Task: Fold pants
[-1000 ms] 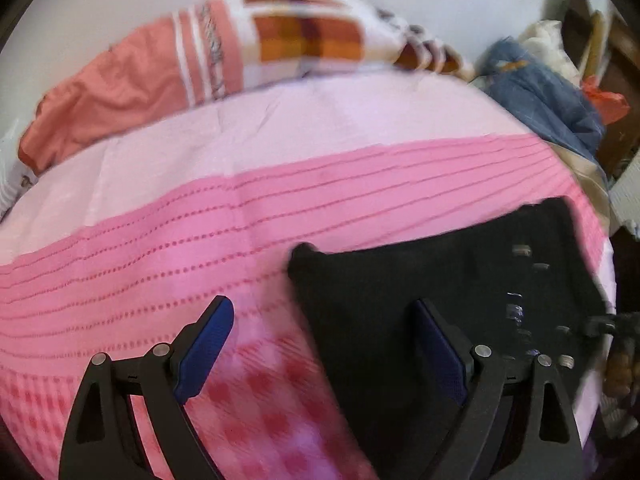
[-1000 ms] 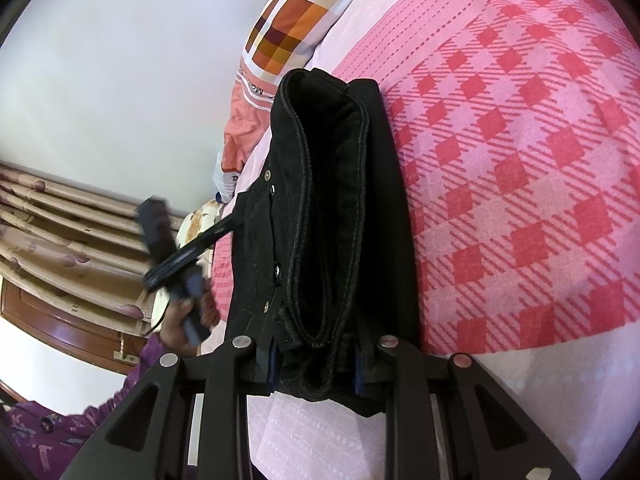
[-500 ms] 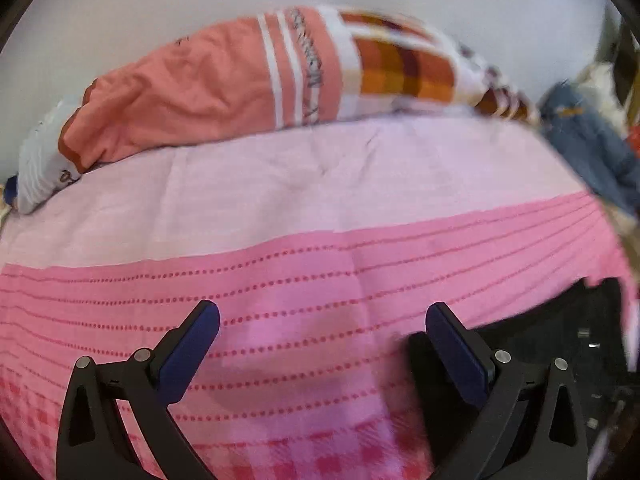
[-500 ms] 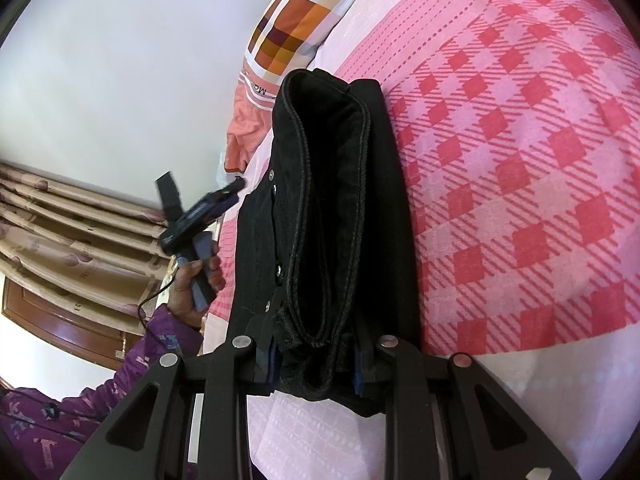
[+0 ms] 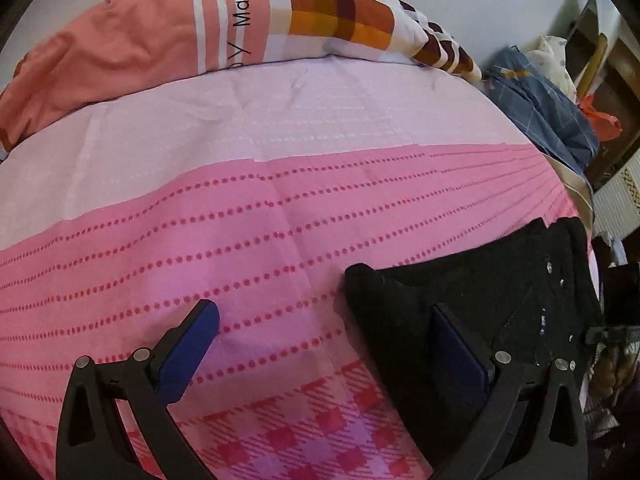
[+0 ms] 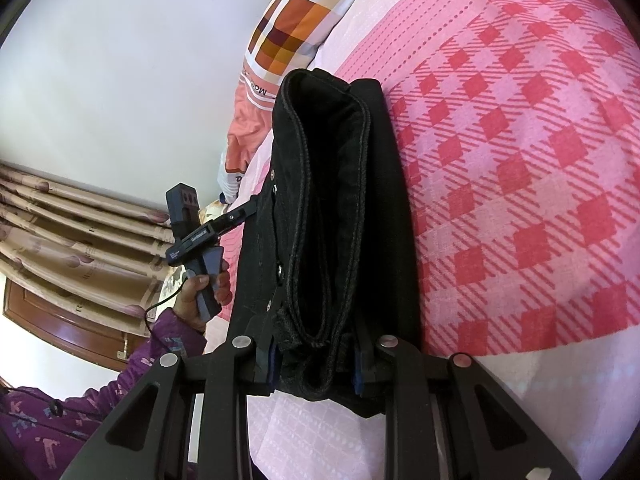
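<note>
One pillow (image 5: 208,28) lies beyond the black pants (image 5: 472,292)

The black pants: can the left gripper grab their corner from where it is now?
Probably yes. The left gripper is open, one finger already over the black pants, and only bare pink bedsheet lies before the corner. The right gripper pinches the other end.

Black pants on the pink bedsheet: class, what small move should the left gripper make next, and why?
Probably bring the open left gripper sideways onto the free corner of the black pants and close. The right gripper already clamps the folded end, while the left holds nothing over the bedsheet.
</note>
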{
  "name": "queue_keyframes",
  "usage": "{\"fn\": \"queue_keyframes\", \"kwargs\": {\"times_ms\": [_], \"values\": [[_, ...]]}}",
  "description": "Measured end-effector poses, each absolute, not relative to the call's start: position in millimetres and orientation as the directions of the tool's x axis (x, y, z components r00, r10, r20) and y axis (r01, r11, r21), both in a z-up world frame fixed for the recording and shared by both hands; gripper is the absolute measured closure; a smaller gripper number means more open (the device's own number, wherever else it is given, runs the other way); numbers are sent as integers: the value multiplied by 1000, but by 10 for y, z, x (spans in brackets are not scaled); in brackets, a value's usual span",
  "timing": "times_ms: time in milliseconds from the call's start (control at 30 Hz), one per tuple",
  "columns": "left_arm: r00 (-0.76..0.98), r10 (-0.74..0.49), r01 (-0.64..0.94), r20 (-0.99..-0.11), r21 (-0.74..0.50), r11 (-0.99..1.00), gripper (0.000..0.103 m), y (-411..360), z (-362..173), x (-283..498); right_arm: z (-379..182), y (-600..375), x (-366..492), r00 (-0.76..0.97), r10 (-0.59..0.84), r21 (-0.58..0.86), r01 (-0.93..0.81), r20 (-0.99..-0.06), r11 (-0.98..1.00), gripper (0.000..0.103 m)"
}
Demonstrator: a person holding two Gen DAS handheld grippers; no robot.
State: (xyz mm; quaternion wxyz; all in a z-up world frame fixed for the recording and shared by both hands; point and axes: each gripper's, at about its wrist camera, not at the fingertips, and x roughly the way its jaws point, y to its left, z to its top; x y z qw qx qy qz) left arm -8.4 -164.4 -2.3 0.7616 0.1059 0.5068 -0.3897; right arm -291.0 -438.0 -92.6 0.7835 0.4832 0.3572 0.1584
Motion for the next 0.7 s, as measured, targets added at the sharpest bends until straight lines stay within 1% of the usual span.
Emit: {"fn": "queue_keyframes", "kwargs": {"times_ms": [67, 233, 300, 367, 400, 467, 500, 533, 600, 667, 700], "values": [[180, -487, 706, -854, -233, 669, 0, -1648, -17, -81, -925, -4372, -2905, 694, 594, 870, 97, -407, 483, 81], [174, -524, 661, -834, -295, 689, 0, -1540, -4, 41, -929, -4378, -2914, 694, 593, 870, 98, -407, 483, 82], [184, -535, 606, -825, -334, 722, 0, -1398, 35, 74, -926, -4372, -2908, 693, 595, 871, 99, -407, 481, 82], [242, -511, 538, -825, -325, 778, 0, -1246, 97, 144, -923, -4365, -2893, 691, 599, 874, 100, -405, 475, 81], [256, -519, 494, -815, -352, 795, 1, -1127, 122, 176, -921, -4370, -2884, 689, 601, 874, 102, -406, 474, 81], [237, -568, 454, -788, -427, 782, 1, -991, 167, 146, -920, -4363, -2871, 686, 602, 875, 105, -408, 473, 81], [205, -598, 465, -775, -461, 756, 1, -985, 195, 61, -924, -4369, -2864, 685, 605, 877, 105, -406, 470, 81], [175, -609, 489, -774, -468, 736, 1, -1018, 213, -38, -927, -4367, -2853, 681, 612, 881, 105, -402, 461, 81], [124, -609, 557, -784, -453, 696, 1, -1146, 243, -328, -935, -4387, -2834, 676, 625, 892, 110, -391, 439, 79], [89, -621, 570, -779, -471, 673, 0, -1217, 224, -544, -908, -4418, -2851, 684, 620, 896, 113, -384, 430, 73], [65, -636, 560, -769, -500, 661, 0, -1239, 190, -635, -887, -4450, -2863, 687, 613, 890, 114, -391, 441, 72]]}}
